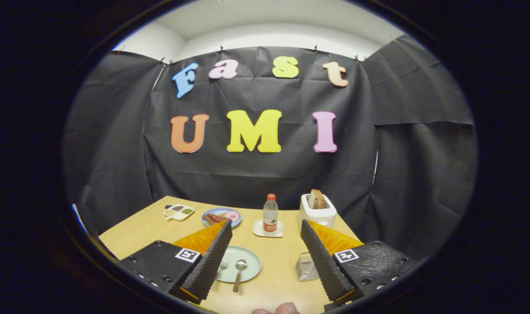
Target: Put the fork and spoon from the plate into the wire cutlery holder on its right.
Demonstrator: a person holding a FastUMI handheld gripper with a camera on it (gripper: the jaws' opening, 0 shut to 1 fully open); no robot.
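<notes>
Light wood table (282,279) w/ black cloth wall behind. Far left on it: small white sectioned tray (178,212) w/ green and brown bits in the compartments. Next right, a bluish plate (234,214) holding reddish-brown sausage-like pieces, partly hidden by the left finger tip. Nearer, a pale green plate (252,261) sits between the fingers, closer to the left one. Fork (222,264) lies on its left part, tines just showing beside the left finger, rest hidden behind it. Spoon (239,272) lies just right of the fork, bowl on the plate, handle running over the near rim onto the table.

Centre, beyond the green plate: clear water bottle (270,214) w/ red cap, upright on a small white coaster (259,231). Right of that, white toaster (317,213) w/ bread slices sticking up out of the slots. Wire cutlery holder (307,267) stands right of the green plate, apart from it, just beside the right finger's inner face; looks empty, partly hidden by the finger.

Gripper (266,224): fingers spread wide, nothing between the pads, held above the table, no contact w/ fork or spoon. Fingertip of a person (287,308) pokes in at the near table edge, btw the finger bases.
</notes>
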